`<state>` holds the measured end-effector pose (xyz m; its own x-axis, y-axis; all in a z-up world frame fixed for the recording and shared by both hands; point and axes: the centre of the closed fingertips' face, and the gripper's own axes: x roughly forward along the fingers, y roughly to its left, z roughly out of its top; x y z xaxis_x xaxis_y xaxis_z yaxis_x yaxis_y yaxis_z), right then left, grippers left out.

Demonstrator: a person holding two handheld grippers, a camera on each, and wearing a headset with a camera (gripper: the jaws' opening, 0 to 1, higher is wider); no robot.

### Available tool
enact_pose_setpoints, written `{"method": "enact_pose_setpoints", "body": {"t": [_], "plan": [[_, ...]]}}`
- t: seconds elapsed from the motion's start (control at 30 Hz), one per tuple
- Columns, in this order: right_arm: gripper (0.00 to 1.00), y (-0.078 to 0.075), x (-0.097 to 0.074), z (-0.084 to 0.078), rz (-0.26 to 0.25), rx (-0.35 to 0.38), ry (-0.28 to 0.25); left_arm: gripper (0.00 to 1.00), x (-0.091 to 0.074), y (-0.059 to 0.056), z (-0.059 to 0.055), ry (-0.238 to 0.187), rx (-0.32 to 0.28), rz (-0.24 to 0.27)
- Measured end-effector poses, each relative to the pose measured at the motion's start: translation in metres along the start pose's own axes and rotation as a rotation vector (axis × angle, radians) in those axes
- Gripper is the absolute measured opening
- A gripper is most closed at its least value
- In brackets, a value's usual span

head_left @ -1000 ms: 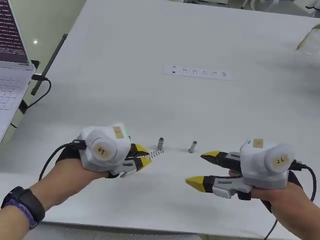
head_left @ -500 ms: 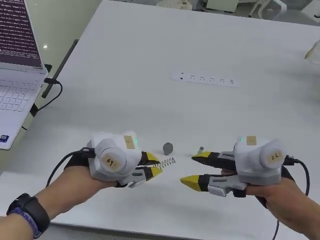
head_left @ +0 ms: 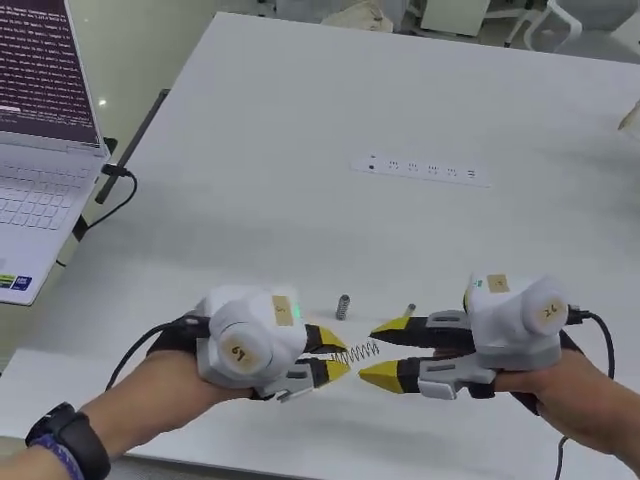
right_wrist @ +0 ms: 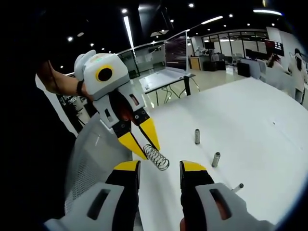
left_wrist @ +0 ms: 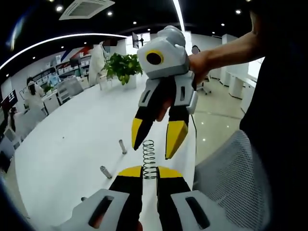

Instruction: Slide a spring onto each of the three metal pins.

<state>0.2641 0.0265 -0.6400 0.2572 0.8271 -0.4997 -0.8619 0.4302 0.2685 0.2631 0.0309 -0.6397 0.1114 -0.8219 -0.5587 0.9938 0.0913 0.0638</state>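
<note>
1. Currently, my left gripper [head_left: 340, 358] pinches the spring [head_left: 360, 352] by one end, in mid-air
2. Its long axis points at my right gripper [head_left: 380, 352], jaws spread, nearest the free end

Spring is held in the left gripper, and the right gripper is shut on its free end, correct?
No. The left gripper does hold the spring, but the right gripper is open: the right gripper view shows a clear gap between its jaws, with the spring's free end unclamped.
</note>
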Motion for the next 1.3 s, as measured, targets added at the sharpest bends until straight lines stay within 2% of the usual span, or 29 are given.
{"method": "enact_pose_setpoints", "body": {"t": [0.2, 0.33, 0.43, 0.73, 0.97, 1.3], "plan": [[0.25, 0.006, -0.001, 0.002, 0.050, -0.026, -0.008, 0.02, 0.000, -0.004, 0.007, -0.016, 0.014, -0.020], [0.21, 0.007, -0.002, 0.003, 0.061, -0.040, -0.005, 0.02, 0.000, -0.006, 0.010, -0.021, 0.020, -0.028], [0.15, 0.008, -0.003, 0.005, 0.068, -0.040, -0.017, 0.02, 0.000, -0.006, 0.009, -0.020, 0.023, -0.033], [0.10, 0.015, -0.004, 0.002, 0.098, -0.055, -0.001, 0.02, 0.004, -0.012, 0.004, 0.002, 0.053, -0.054], [0.09, 0.017, -0.002, -0.001, 0.098, -0.082, 0.032, 0.03, 0.008, -0.013, 0.001, 0.018, 0.065, -0.058], [0.08, 0.015, -0.004, 0.000, 0.068, -0.131, 0.086, 0.03, 0.016, -0.012, 0.000, 0.029, 0.078, -0.046]]}}
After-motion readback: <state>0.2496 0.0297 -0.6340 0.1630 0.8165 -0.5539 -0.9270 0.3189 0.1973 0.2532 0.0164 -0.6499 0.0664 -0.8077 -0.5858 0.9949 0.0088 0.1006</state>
